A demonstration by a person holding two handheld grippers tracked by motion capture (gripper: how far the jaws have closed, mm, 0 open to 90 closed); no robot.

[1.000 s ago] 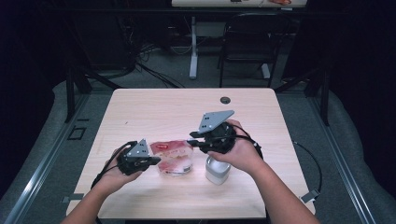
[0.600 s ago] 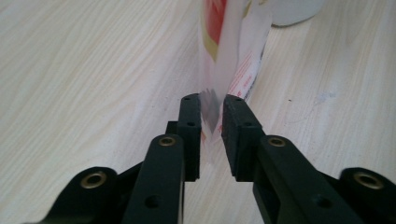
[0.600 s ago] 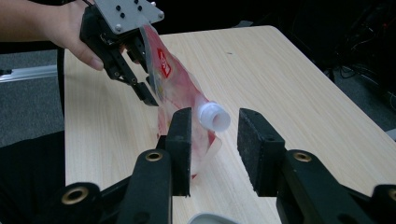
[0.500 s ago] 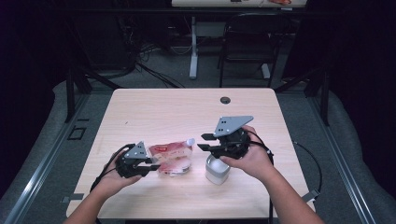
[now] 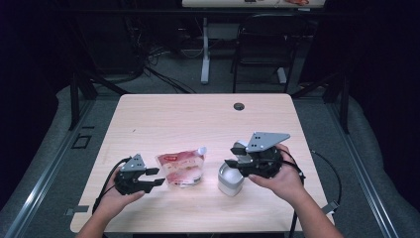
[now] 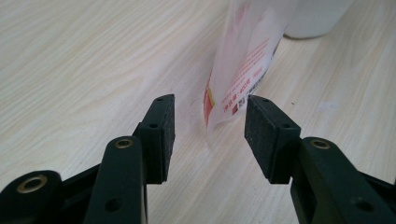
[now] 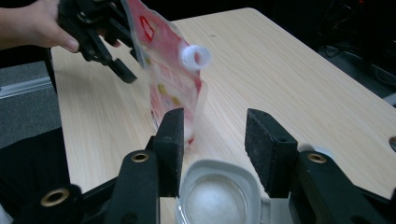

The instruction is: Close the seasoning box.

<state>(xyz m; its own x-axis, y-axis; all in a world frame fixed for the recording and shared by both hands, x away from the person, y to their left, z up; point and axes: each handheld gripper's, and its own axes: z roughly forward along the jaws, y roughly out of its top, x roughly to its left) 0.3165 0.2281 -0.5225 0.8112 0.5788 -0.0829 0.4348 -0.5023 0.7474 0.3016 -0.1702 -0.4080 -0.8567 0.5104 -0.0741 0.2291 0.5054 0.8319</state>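
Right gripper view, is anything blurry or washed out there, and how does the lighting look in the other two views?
Right gripper view: the white container below the jaws is soft and slightly overexposed; the pouch is mildly blurred. Left gripper view: the pouch's upper part is washed out, the jaws sharp. High view: the table is evenly lit, the surroundings nearly black.

You look down from above; each gripper view sits close behind its jaws, both facing the pouch.
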